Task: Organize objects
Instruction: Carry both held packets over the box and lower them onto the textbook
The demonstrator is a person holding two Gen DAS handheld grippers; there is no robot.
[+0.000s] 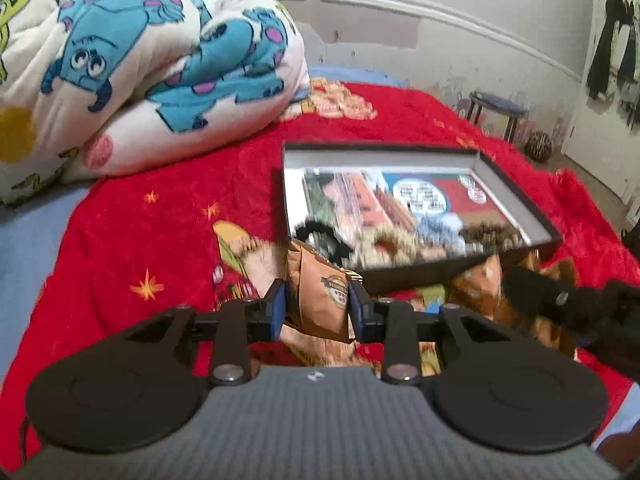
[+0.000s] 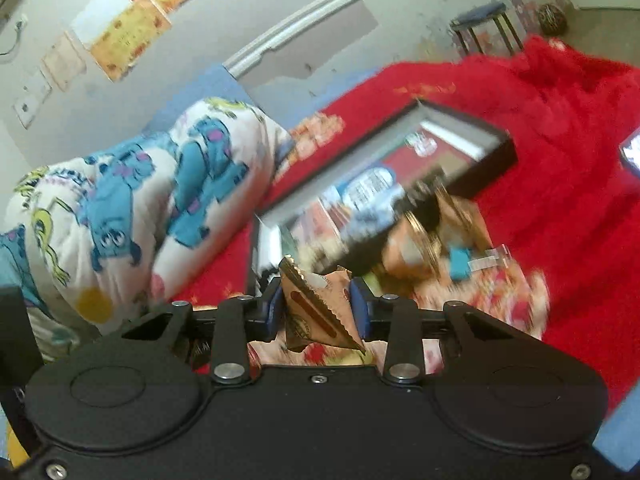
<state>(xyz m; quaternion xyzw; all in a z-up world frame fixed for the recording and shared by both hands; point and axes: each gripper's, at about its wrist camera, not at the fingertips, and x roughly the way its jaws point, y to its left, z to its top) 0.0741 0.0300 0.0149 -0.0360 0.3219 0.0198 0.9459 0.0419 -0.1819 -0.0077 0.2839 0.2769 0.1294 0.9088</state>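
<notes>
Transfer step: left gripper [image 1: 318, 304] pinches a brown packet [image 1: 320, 300]; right gripper [image 2: 318, 306] pinches another packet [image 2: 320, 308]. Next: release both into the box [image 1: 516, 184].

Blurred box contents [image 1: 404, 236] (motion smear)

It was a home bedroom: a bed [image 1: 120, 208] under a red blanket, a folded cartoon-print comforter [image 1: 132, 68] at far left, clothes [image 1: 616, 48] hanging at far right.
</notes>
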